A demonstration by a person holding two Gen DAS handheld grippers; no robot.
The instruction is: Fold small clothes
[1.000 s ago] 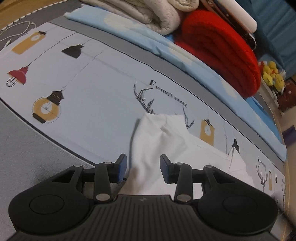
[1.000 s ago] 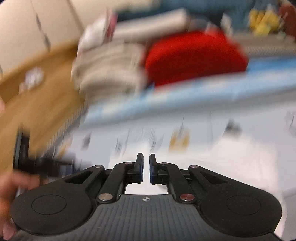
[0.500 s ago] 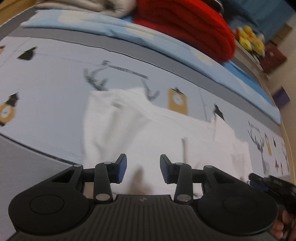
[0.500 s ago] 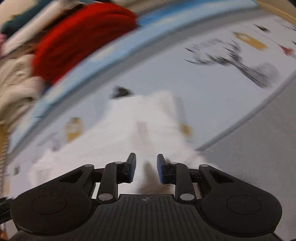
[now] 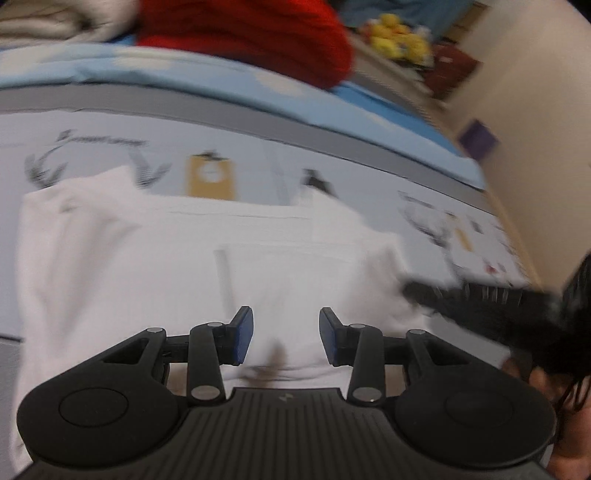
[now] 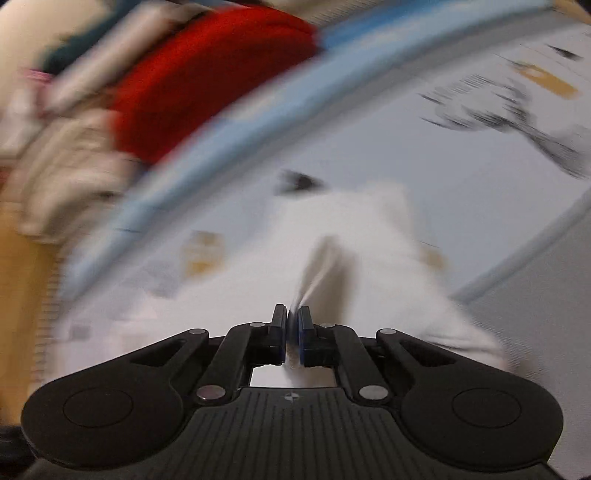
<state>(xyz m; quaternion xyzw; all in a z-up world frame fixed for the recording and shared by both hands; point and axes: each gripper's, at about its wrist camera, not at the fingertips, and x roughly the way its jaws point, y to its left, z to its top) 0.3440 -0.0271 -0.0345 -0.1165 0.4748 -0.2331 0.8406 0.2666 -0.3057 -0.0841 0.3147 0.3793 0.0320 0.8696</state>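
A white garment (image 5: 155,266) lies spread on the printed pale bedsheet (image 5: 110,147). My left gripper (image 5: 286,332) hovers over its near edge, blue pads apart, with no cloth between them. In the right wrist view the same white garment (image 6: 373,236) shows a raised fold running into my right gripper (image 6: 292,332), which is shut on that pinch of cloth. The left wrist view also shows the right gripper (image 5: 413,290) as a dark blur at the garment's right edge, with a hand behind it. Both views are blurred by motion.
A red folded blanket (image 5: 240,33) and a cream one (image 5: 48,22) lie at the far side on a light blue cover (image 5: 184,70). Yellow plush toys (image 5: 399,37) sit beyond. A grey band (image 6: 535,295) borders the sheet near the right gripper.
The left gripper has swept sideways along the garment to its middle, jaws unchanged. The right gripper came down onto the cloth, opened briefly, then shut on a fold of it.
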